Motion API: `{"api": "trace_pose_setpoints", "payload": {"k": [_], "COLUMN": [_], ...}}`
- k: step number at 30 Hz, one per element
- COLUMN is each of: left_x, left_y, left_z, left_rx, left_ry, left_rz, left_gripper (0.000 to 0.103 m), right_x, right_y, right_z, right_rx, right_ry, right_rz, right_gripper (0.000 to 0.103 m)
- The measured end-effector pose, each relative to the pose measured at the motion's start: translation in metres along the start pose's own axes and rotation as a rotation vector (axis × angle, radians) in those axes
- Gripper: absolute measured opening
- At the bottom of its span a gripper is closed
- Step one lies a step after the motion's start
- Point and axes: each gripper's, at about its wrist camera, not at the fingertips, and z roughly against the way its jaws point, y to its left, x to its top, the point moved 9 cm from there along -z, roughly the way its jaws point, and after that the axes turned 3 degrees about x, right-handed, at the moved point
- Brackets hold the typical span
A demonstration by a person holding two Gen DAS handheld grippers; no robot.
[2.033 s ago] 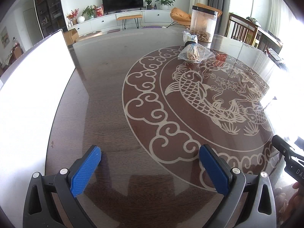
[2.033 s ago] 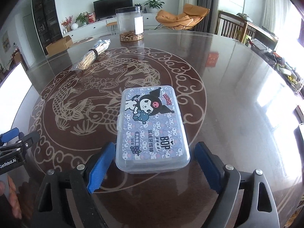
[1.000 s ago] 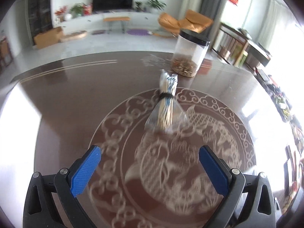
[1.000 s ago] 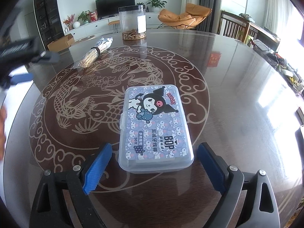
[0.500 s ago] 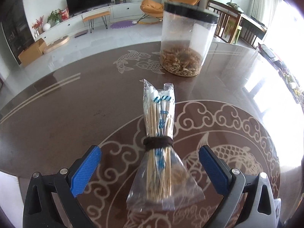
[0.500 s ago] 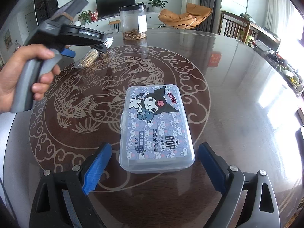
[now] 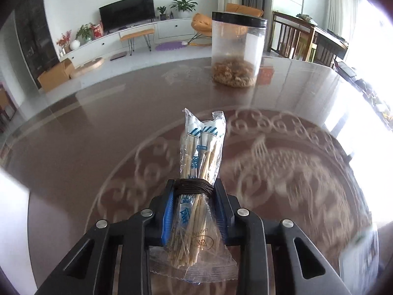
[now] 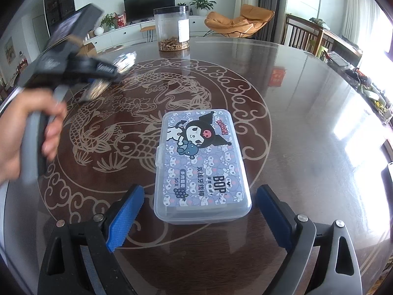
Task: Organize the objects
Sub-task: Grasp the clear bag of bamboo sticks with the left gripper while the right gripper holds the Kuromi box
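My left gripper (image 7: 194, 191) is shut on a bundle of wooden chopsticks (image 7: 200, 157) in clear wrappers, tied with a dark band, and holds it above the table. In the right wrist view the left gripper (image 8: 103, 73) shows blurred at the left with the bundle (image 8: 122, 60) in it. My right gripper (image 8: 199, 199) is open, its blue pads on either side of a clear plastic box (image 8: 200, 162) with a cartoon label, lying flat on the table. The pads stand apart from the box.
A clear jar with a black lid (image 7: 237, 36) and brown contents stands at the far side of the round glossy table (image 7: 98, 123); it also shows in the right wrist view (image 8: 173, 28). Chairs and a side table (image 8: 319, 39) stand beyond the far right rim.
My left gripper has closed on the chopstick bundle and lifted it; half a second ago its fingers were open around it. My right gripper and the box have not moved.
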Motion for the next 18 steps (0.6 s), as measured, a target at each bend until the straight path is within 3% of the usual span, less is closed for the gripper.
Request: {"api": "trace_pose_setpoints", "payload": {"k": [6,10,12,13,16,18], "left_x": [-0.113,-0.158,-0.164,-0.165,-0.164,-0.168], "left_y": [0.007,0.011,0.014,0.017,0.026,0.033], "left_z": [0.079,0.113,0.117,0.117,0.116,0.113], "left_rx": [0.05,0.044,0.045,0.054,0.109,0.08], "left_ry": [-0.021,-0.014,-0.011,-0.014,-0.007,0.011], "left_rz": [0.037,0.052,0.05,0.044,0.068,0.128], "left_gripper": [0.03,0.032,0.035,0.042,0.077,0.085], "right_x": [0.0,-0.001,0.0,0.0,0.0,0.001], "right_y": [0.0,-0.003,-0.004,-0.004,-0.004,-0.004], "right_z": [0.002,0.005,0.005,0.005,0.006,0.006], "right_rx": [0.013,0.04,0.049,0.051,0.05,0.05], "right_ry": [-0.005,-0.02,-0.023,-0.023,-0.023,-0.023], "right_rz": [-0.01,-0.03,-0.04,-0.042,-0.04,-0.042], "right_gripper": [0.093,0.093,0.093,0.093,0.093,0.093]}}
